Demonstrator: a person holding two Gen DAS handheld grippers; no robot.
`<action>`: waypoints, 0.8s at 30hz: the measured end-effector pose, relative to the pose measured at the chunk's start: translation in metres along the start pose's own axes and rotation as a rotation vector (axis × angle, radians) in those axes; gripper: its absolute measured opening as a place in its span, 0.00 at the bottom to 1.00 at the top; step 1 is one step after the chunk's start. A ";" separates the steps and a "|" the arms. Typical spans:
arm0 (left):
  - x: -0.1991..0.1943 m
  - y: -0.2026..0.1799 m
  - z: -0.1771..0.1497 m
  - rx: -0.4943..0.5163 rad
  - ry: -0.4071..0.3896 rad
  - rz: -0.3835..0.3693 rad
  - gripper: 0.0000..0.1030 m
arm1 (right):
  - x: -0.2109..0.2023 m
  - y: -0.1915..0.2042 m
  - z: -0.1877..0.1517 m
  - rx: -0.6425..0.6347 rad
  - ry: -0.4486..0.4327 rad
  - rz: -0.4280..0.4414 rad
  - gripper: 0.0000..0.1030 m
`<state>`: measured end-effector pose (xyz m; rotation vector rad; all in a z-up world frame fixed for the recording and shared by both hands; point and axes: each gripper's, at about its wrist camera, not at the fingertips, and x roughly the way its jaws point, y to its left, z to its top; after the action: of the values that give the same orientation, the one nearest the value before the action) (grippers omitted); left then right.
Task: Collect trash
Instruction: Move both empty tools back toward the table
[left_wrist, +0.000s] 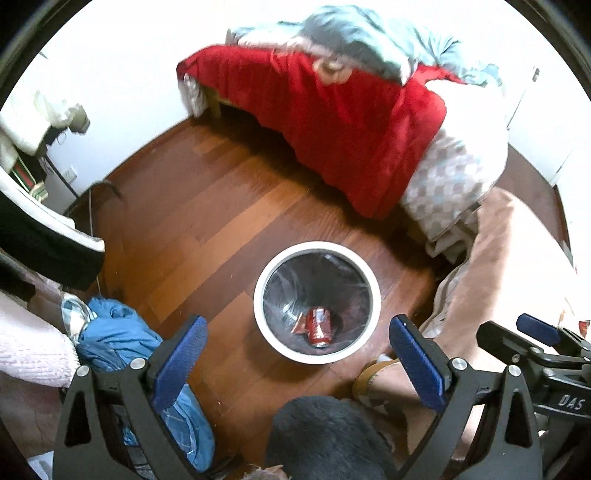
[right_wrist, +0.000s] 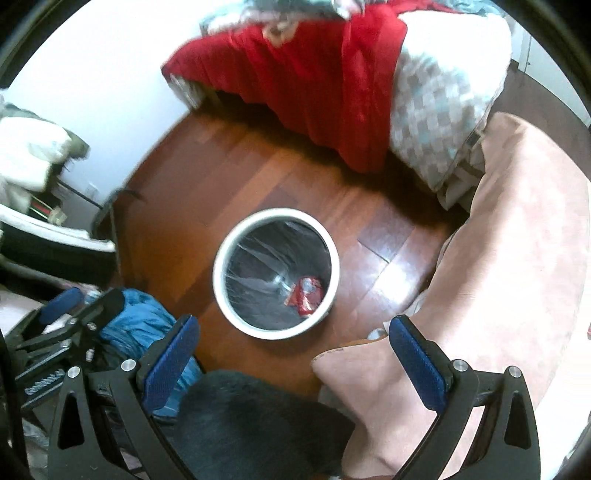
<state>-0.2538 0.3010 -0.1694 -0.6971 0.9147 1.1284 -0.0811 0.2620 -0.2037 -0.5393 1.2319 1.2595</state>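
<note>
Can, red and crushed, lies in lined white bin: likely light, thin-walled, slick; grip mid-body; left gripper and right gripper both spread, empty.

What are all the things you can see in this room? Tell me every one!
Trash bin: one, white rim, clear liner, standing on the floor in the middle.
Can: one, red, lying at the bottom of the bin.
Wrapper: one, red, beside the can in the bin.
Floor: brown wood.
Bed: one, behind the bin, with a red blanket hanging over its side.
Blue cloth: one bundle, on the floor left of the bin.
Pink cushion: one, right of the bin.
Left gripper: black, blue pads, open, empty.
Right gripper: black, blue pads, open, empty.
</note>
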 end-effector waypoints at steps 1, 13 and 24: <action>-0.007 -0.004 0.000 0.006 -0.014 -0.004 0.97 | -0.017 -0.002 -0.002 0.010 -0.028 0.016 1.00; -0.067 -0.116 -0.028 0.159 -0.117 -0.109 0.97 | -0.158 -0.097 -0.073 0.224 -0.241 0.055 1.00; -0.008 -0.328 -0.127 0.479 0.040 -0.242 0.97 | -0.214 -0.314 -0.223 0.696 -0.226 -0.212 1.00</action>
<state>0.0260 0.0936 -0.2154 -0.4212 1.0544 0.6474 0.1503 -0.1118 -0.1770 -0.0128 1.2833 0.6270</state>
